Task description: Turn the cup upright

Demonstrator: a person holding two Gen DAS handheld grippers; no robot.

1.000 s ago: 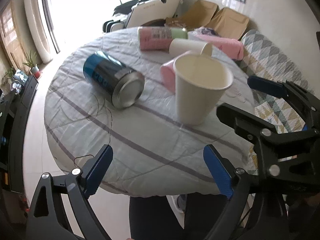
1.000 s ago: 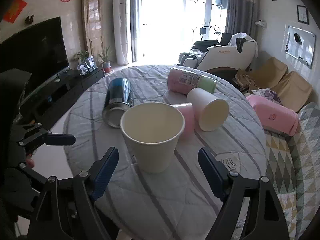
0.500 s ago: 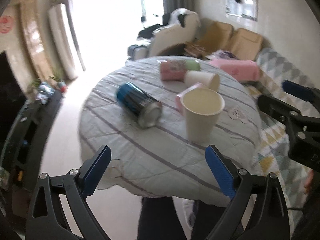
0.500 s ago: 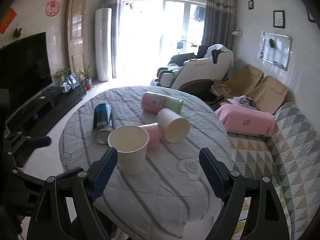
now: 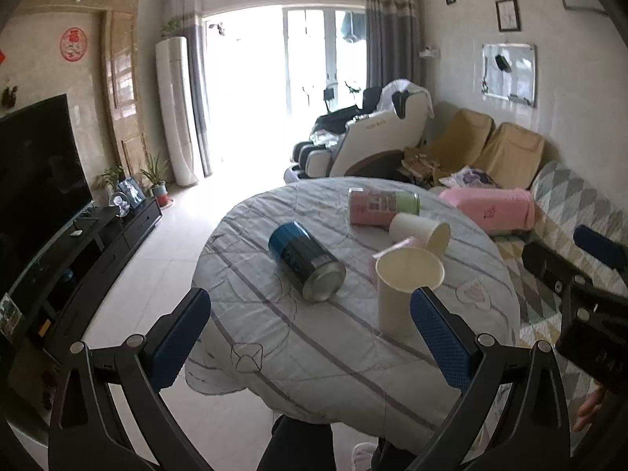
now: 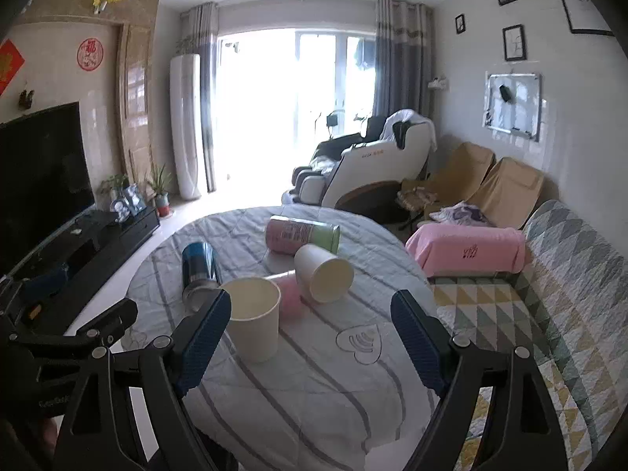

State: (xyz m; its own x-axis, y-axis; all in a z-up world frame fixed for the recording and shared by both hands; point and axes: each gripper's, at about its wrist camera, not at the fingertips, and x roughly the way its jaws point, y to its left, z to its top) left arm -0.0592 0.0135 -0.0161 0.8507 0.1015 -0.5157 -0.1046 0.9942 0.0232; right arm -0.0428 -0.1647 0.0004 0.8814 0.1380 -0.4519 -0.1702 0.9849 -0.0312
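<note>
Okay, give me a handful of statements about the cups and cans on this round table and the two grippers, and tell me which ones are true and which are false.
1. The nearest cream paper cup stands upright, mouth up. True.
2. The blue can stands on its base. False: it lies on its side on the round table.
3. The right gripper is shut on a cup. False: its fingers are spread wide and hold nothing.
4. A second white paper cup lies on its side behind the upright one. True.
5. The left gripper is open and empty. True.
6. The pink and green canister stands upright at the table's near edge. False: it lies on its side at the far part of the table.
</note>
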